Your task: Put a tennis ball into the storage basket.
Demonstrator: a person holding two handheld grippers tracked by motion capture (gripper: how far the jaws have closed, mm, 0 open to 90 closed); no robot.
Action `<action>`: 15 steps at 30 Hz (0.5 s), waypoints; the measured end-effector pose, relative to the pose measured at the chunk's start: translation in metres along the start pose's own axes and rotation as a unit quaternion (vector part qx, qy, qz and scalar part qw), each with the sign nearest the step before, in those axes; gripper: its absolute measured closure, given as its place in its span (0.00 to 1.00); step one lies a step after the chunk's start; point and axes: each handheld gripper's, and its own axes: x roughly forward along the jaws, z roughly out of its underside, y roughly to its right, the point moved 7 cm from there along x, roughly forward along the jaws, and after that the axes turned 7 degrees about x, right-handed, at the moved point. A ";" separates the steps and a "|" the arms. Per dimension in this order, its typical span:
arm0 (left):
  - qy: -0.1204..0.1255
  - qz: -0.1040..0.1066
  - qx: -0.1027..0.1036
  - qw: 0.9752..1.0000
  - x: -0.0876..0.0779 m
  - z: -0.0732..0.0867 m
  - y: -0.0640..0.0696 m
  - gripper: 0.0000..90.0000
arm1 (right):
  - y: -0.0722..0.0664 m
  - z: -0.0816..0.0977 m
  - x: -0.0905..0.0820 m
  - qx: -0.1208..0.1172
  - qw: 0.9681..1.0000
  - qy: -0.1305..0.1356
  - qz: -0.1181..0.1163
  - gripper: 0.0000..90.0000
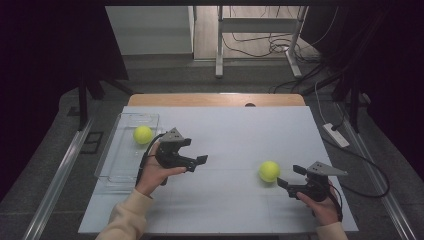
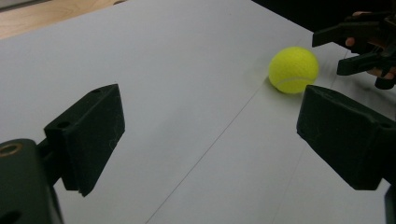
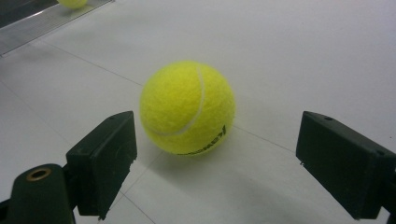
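One yellow tennis ball (image 1: 269, 171) lies on the white table (image 1: 230, 130), right of centre. My right gripper (image 1: 290, 176) sits just right of it, open, its jaws pointing at the ball without touching. Seen along those jaws, the ball (image 3: 187, 107) rests a little beyond my right gripper (image 3: 229, 163). A second tennis ball (image 1: 142, 134) lies in a clear plastic tray (image 1: 116, 165) at the left. My left gripper (image 1: 194, 151) hovers open and empty beside the tray. From my left gripper (image 2: 215, 135) the first ball (image 2: 293, 70) shows farther off, with the other gripper (image 2: 364, 46) behind it.
The clear tray (image 3: 42, 23) runs along the table's left edge, the second ball (image 3: 72, 3) at its far end. A wooden strip (image 1: 215, 99) borders the table's far side. Cables and a metal frame (image 1: 260, 30) stand on the floor beyond.
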 end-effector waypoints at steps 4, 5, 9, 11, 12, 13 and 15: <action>0.001 0.001 -0.001 1.000 0.004 -0.003 0.001 0.10 | -0.001 0.001 0.000 -0.003 1.000 -0.002 -0.002 0.13; 0.001 0.002 -0.001 1.000 0.007 -0.004 0.003 0.10 | -0.001 0.001 0.001 -0.004 1.000 -0.002 -0.002 0.13; 0.000 0.006 0.002 1.000 0.013 -0.006 0.006 0.10 | -0.001 0.002 0.000 -0.006 1.000 -0.004 -0.002 0.13; -0.001 0.009 0.003 1.000 0.014 -0.006 0.006 0.10 | -0.001 0.002 0.000 -0.007 1.000 -0.005 -0.002 0.13; -0.002 0.010 0.004 1.000 0.016 -0.006 0.007 0.10 | -0.001 0.002 0.000 -0.008 1.000 -0.005 -0.001 0.13; -0.003 0.009 0.004 1.000 0.017 -0.006 0.007 0.10 | -0.002 0.002 0.000 -0.007 1.000 -0.004 -0.002 0.13; -0.002 0.011 0.003 1.000 0.019 -0.006 0.007 0.10 | -0.001 0.001 -0.001 -0.006 1.000 -0.002 -0.002 0.13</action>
